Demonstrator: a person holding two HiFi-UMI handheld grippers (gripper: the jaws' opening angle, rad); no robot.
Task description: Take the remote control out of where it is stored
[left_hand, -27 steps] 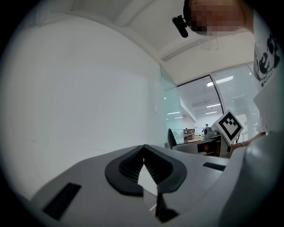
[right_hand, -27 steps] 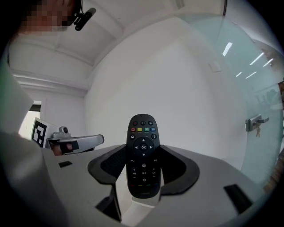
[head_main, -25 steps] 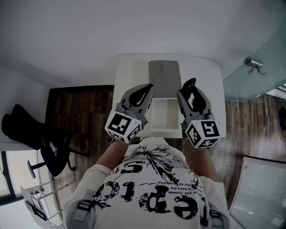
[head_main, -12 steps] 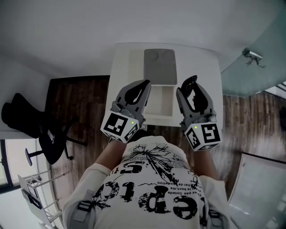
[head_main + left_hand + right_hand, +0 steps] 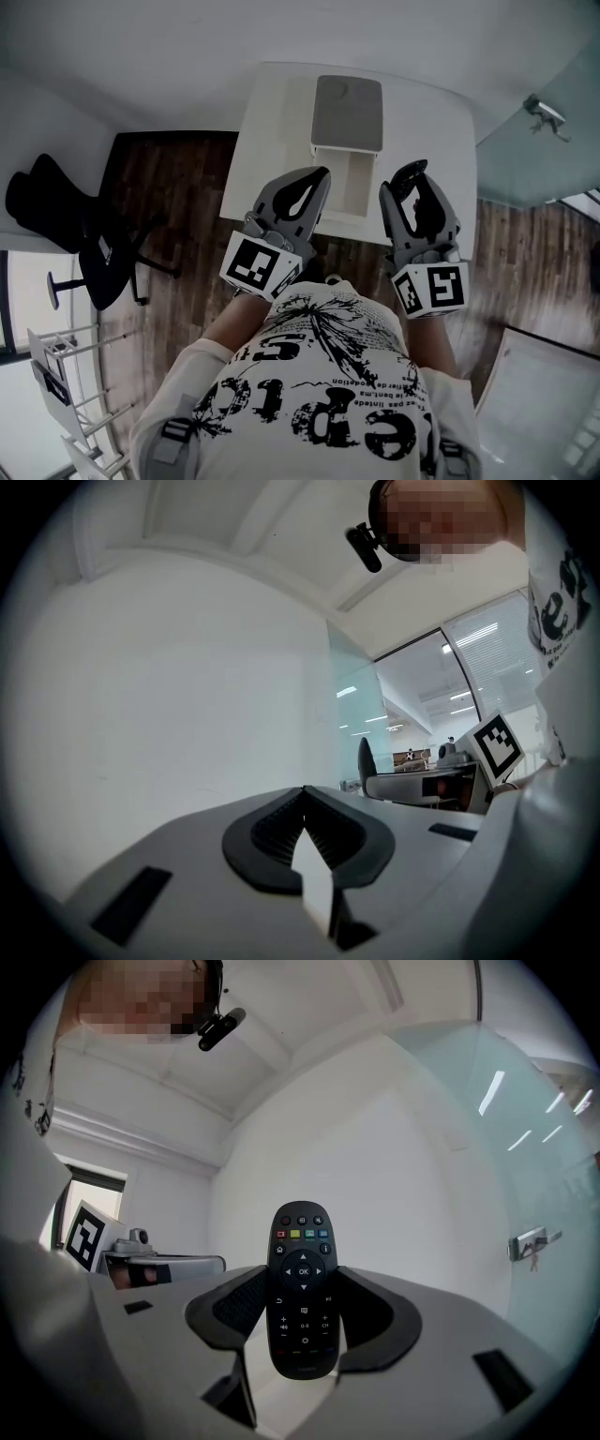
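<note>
Retreat from the open drawer (image 5: pixel 349 187) was plain — both grippers had drawn back; right gripper (image 5: pixel 409 178) clamped the remote control (image 5: pixel 301 1283), now clear of storage; left gripper (image 5: pixel 304 810) jaws were together, empty.

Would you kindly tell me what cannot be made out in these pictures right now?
Head view: the left gripper and right gripper overlap the sides of the open box, hiding part of its inside.
Head view: the remote control is mostly hidden by the right gripper holding it.
Right gripper view: the remote's lower button print is too small to read.
Left gripper view: the shut jaws face a wall; the box lies outside the frame.
</note>
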